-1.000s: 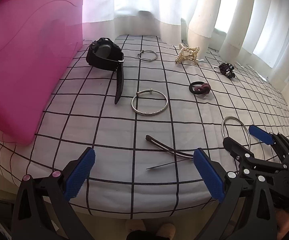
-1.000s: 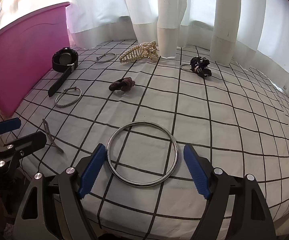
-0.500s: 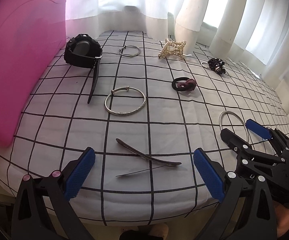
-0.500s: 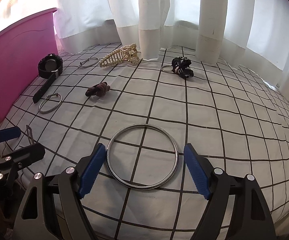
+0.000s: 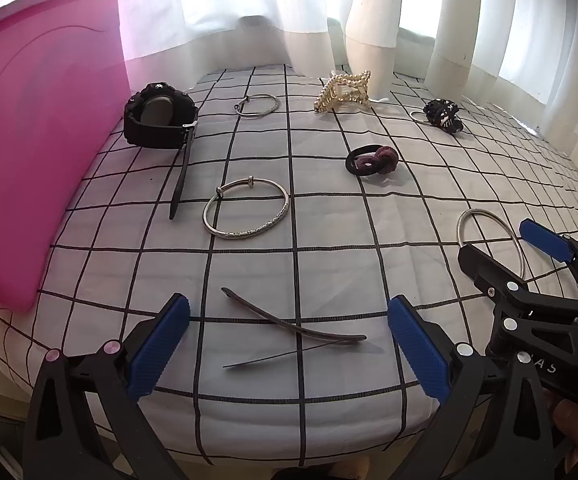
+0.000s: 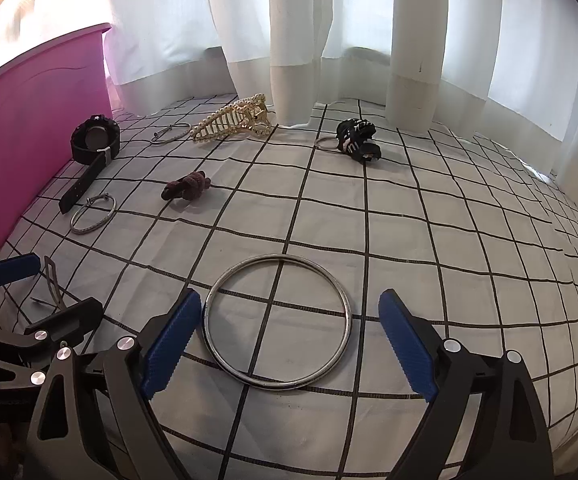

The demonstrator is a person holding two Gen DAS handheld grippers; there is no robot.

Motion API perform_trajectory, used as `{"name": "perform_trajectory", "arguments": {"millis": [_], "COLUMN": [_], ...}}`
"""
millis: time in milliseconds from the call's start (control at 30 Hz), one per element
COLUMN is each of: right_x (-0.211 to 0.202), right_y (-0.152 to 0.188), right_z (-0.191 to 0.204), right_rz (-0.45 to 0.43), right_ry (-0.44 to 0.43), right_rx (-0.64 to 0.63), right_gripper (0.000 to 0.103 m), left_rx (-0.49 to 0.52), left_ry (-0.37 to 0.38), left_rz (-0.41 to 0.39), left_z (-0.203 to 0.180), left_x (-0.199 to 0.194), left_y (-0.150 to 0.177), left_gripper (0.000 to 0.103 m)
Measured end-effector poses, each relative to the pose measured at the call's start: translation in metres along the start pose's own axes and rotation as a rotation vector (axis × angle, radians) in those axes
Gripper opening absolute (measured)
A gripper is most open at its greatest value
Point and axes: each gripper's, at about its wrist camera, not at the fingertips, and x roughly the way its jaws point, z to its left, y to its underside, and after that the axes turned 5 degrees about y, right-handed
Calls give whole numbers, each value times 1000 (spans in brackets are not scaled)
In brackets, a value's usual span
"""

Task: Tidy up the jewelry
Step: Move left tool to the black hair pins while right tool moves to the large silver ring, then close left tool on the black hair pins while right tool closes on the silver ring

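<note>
Jewelry | on checked cloth | white curtains behind

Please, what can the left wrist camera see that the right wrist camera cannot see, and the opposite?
Only the left view shows the whole metal hair clip, lying between the open left gripper. Only the right view shows the complete large ring, in front of the open right gripper. Both show the pink bin, black watch, pearl claw clip, scrunchie and checked cloth.
</note>
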Motion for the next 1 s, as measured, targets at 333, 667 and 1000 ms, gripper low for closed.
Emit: {"name": "perform_trajectory", "arguments": {"millis": [333,667,1000], "right_x": [-4,-7,-9], "right_y": [4,4,5], "right_z": [0,2,2], "right_rz": [-6,-16,-27], "right_ry": [-27,-41,-42], "right_rx": [-20,-33,-26], "right_gripper": [86,76,71], "left_rx": [3,-4,35], "left_ry": [4,-6,13], "left_rz": [-20,-31,-50], "left_z": [2,-5,-12], "left_x": [-3,-7,-14], "left_y": [4,5,5], "left_gripper": [97,82,6]}}
